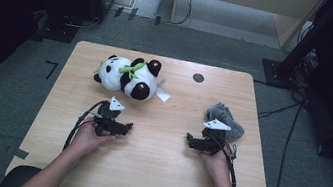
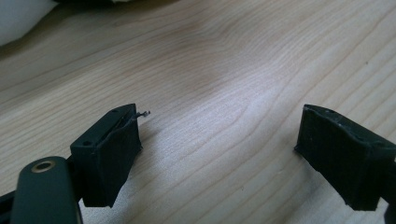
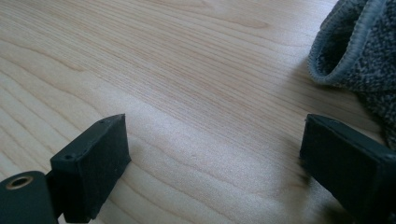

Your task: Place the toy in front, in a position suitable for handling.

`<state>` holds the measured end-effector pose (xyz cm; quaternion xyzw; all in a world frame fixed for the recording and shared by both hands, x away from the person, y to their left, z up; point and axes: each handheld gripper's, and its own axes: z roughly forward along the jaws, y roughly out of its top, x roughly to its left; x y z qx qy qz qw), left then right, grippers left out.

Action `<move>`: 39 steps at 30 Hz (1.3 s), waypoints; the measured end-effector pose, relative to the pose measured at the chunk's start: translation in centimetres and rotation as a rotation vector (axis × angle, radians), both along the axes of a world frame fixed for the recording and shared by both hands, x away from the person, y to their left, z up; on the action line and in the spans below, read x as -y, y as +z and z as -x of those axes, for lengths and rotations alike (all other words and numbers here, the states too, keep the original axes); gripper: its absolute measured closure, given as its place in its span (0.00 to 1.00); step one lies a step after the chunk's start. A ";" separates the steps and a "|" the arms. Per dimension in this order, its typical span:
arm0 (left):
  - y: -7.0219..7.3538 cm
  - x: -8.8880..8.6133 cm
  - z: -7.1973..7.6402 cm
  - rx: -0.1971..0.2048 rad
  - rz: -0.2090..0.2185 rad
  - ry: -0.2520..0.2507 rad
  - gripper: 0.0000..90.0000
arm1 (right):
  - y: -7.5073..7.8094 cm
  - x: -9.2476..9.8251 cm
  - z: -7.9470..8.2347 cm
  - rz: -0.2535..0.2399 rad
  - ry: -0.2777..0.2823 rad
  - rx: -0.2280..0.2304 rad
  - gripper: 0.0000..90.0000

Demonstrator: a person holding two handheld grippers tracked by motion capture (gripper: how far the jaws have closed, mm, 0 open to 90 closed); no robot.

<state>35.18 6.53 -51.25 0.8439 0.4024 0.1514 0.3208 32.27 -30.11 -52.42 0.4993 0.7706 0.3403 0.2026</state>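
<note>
Both grippers rest low on the table (image 1: 153, 162), left gripper (image 1: 129, 127) and right gripper (image 1: 188, 138) gaping empty, apparently staged for pickup: panda plush (image 1: 129, 76) lies beyond the left, grey cloth (image 1: 225, 117) just beside the right.

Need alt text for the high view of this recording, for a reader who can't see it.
A person's hands hold the left gripper and the right gripper, both open, low over a wooden table. A plush panda lies beyond the left gripper, and a grey cloth sits just behind the right one.
</note>
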 end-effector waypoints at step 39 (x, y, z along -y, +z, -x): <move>5.6 -2.1 -1.4 0.012 0.095 -0.104 0.25 | 0.0 0.0 -0.2 -0.003 -0.005 -0.002 0.10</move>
